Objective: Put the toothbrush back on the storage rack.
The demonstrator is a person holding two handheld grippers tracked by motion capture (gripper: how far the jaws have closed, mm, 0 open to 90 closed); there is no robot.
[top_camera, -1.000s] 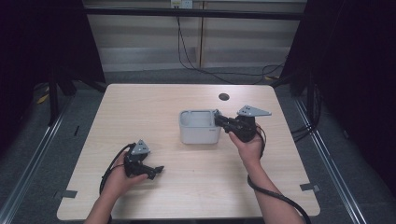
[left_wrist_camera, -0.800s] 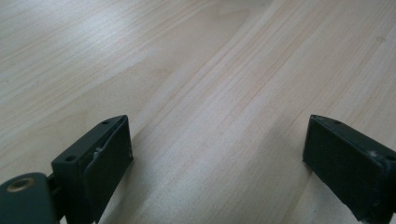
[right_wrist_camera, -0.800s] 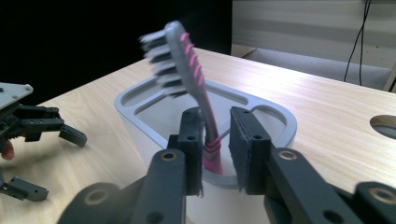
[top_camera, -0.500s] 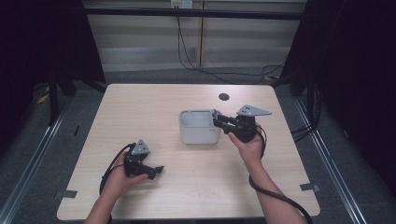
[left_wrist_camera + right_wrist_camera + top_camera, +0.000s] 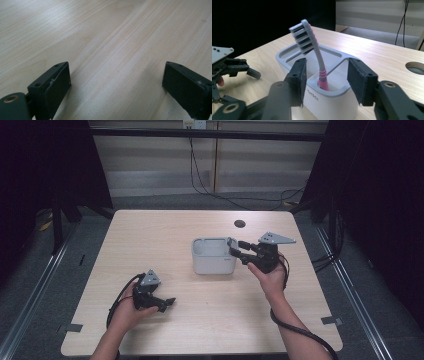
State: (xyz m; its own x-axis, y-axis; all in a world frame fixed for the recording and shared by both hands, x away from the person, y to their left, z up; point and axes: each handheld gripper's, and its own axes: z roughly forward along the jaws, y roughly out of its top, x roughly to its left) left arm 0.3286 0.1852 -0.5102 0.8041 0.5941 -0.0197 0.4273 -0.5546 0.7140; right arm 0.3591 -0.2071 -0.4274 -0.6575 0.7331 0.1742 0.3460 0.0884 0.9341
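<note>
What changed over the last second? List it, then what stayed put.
The right gripper has just been opening its jaws, letting go of the toothbrush, which now stands in the white holder with the pads clear of it. The left gripper and holder stayed put.

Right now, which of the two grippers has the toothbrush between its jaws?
The right gripper, at the white plastic holder: its jaws have just been opening, clear of the pink-and-grey toothbrush standing inside. The left gripper sits apart over bare wooden table.
</note>
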